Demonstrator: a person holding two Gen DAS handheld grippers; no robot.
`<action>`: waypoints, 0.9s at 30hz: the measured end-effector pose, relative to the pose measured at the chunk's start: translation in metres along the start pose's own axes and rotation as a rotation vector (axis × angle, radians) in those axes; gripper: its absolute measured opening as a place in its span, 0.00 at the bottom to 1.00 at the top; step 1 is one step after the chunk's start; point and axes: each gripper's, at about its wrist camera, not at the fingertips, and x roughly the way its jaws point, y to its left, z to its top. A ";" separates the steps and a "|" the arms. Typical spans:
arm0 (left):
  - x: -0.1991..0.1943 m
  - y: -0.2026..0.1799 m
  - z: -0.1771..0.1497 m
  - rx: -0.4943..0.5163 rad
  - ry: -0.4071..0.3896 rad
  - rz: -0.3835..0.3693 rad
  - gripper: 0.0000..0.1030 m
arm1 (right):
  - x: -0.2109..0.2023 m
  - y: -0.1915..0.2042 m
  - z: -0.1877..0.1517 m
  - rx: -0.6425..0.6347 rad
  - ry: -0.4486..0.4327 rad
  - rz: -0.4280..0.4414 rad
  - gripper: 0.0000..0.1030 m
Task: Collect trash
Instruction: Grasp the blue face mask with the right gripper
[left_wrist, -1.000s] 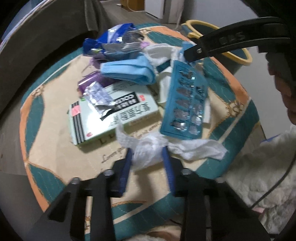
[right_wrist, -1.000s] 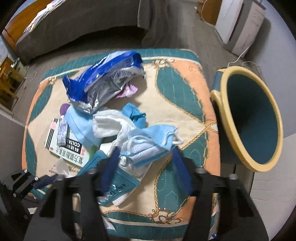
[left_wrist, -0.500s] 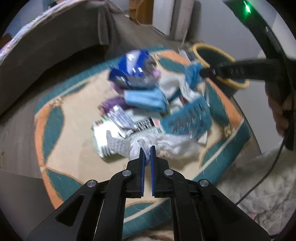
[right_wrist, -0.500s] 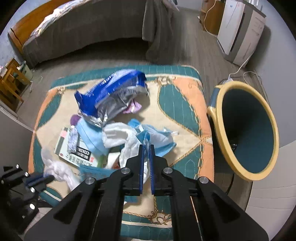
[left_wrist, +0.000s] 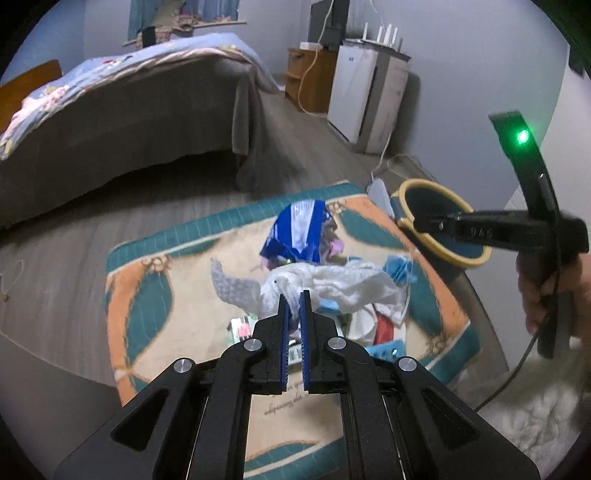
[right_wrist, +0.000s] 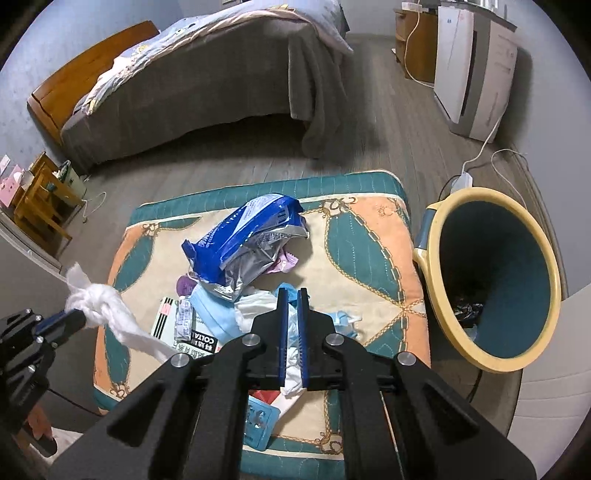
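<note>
A patterned teal, orange and cream mat (right_wrist: 369, 240) carries a heap of trash. My left gripper (left_wrist: 293, 295) is shut on a crumpled white tissue (left_wrist: 343, 284), lifted clear of the heap; the right wrist view shows this left gripper (right_wrist: 75, 316) holding up the tissue (right_wrist: 99, 306). My right gripper (right_wrist: 293, 295) is shut on a light blue face mask (right_wrist: 345, 318), whose folds hang between the pads. In the left wrist view the right gripper (left_wrist: 404, 222) reaches in from the right, the mask (left_wrist: 397, 266) dangling below it. A yellow-rimmed teal bin (right_wrist: 495, 277) stands right of the mat.
On the mat lie a blue and silver snack bag (right_wrist: 251, 236), a white medicine box (right_wrist: 192, 334), another blue mask (right_wrist: 210, 310) and a teal blister pack (right_wrist: 258, 424). A bed (right_wrist: 203, 74) lies beyond, a white appliance (right_wrist: 476, 66) and cable (right_wrist: 480, 155) at the back right.
Both grippers closed, the left on the tissue and the right on the mask, then rose and tilted up, lifting their pieces off the heap.
</note>
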 end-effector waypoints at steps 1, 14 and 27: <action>0.000 0.000 0.000 -0.001 -0.001 0.001 0.06 | 0.003 0.000 -0.001 -0.001 0.010 -0.006 0.04; 0.003 0.011 -0.004 -0.055 0.013 0.013 0.06 | 0.039 -0.035 -0.009 0.153 0.091 -0.104 0.34; 0.006 0.009 -0.003 -0.045 0.022 0.015 0.06 | 0.080 -0.042 -0.029 0.240 0.259 -0.013 0.41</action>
